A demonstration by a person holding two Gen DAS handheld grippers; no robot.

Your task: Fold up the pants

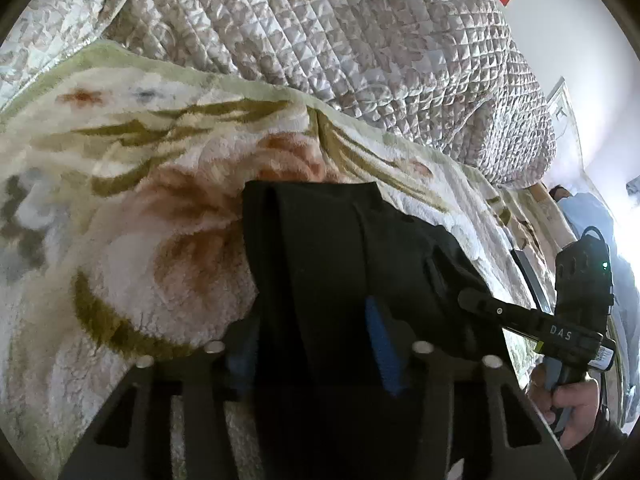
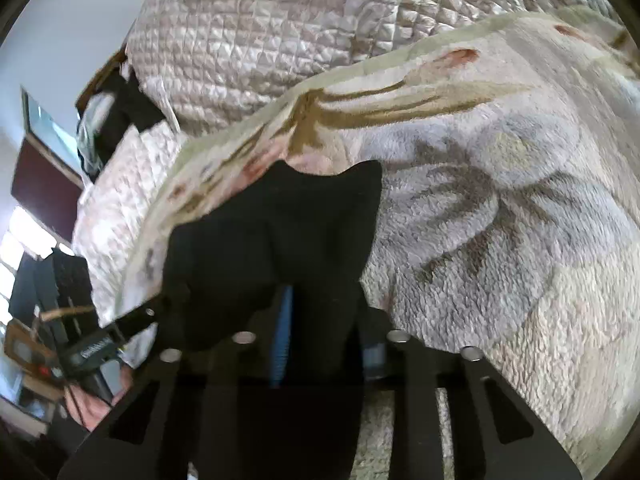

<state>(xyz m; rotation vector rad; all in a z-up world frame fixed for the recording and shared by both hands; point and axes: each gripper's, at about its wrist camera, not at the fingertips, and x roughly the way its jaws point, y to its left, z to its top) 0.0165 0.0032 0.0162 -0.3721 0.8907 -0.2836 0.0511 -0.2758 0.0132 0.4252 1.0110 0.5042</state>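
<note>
Black pants (image 1: 340,248) pinched in left claw (image 1: 316,344) and right claw (image 2: 320,332), "DAS" lettering on right claw body

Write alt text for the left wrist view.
The left gripper is shut on black pants above a fleecy floral blanket. A quilted bedspread lies behind; the right gripper grips the pants at right.

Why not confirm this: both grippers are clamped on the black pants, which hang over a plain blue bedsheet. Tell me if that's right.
One detail is wrong. The black pants are held by the left gripper and right gripper, but both wrist views show beneath them a fluffy cream blanket with a floral pattern, not a plain blue bedsheet.
</note>
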